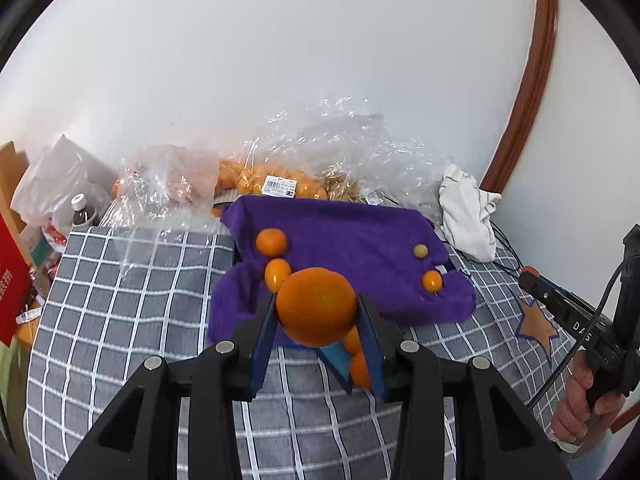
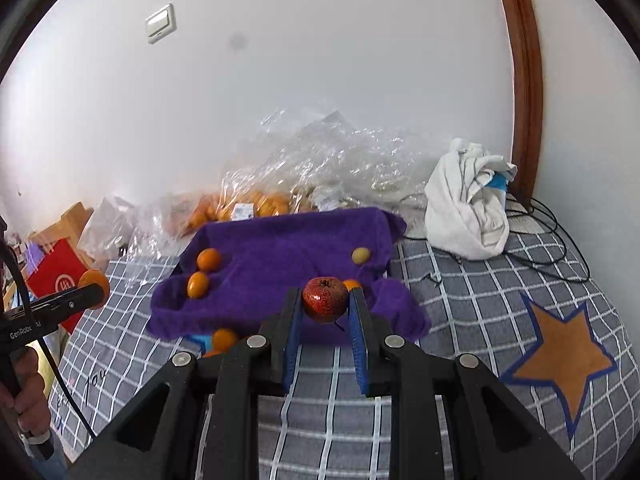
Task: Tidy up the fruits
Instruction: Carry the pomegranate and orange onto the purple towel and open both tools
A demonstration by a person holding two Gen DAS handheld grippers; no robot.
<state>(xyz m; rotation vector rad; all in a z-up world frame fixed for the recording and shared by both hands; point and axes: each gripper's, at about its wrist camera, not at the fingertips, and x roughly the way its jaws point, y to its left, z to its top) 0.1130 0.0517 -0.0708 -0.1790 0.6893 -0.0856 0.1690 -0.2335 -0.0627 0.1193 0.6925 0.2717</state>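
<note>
My left gripper (image 1: 318,300) is shut on a large orange mandarin (image 1: 316,306), held above the near edge of a purple towel (image 1: 352,236). On the towel lie two small oranges (image 1: 271,241) at the left, and a pale yellow-green fruit (image 1: 420,251) and a small orange (image 1: 432,281) at the right. My right gripper (image 2: 325,294) is shut on a red speckled fruit (image 2: 325,299), just above the same purple towel (image 2: 288,248). Two more small oranges (image 2: 224,339) rest by a blue item at the towel's near left corner. Each gripper shows at the edge of the other view.
Crumpled clear plastic bags (image 1: 256,184) with several oranges lie behind the towel against the wall. A bunched white cloth (image 2: 468,212) and black cables (image 2: 552,240) sit at the right. A bottle (image 1: 82,210) and a red bag (image 2: 56,280) stand at the left. The checked cover (image 2: 460,280) bears an orange star (image 2: 564,360).
</note>
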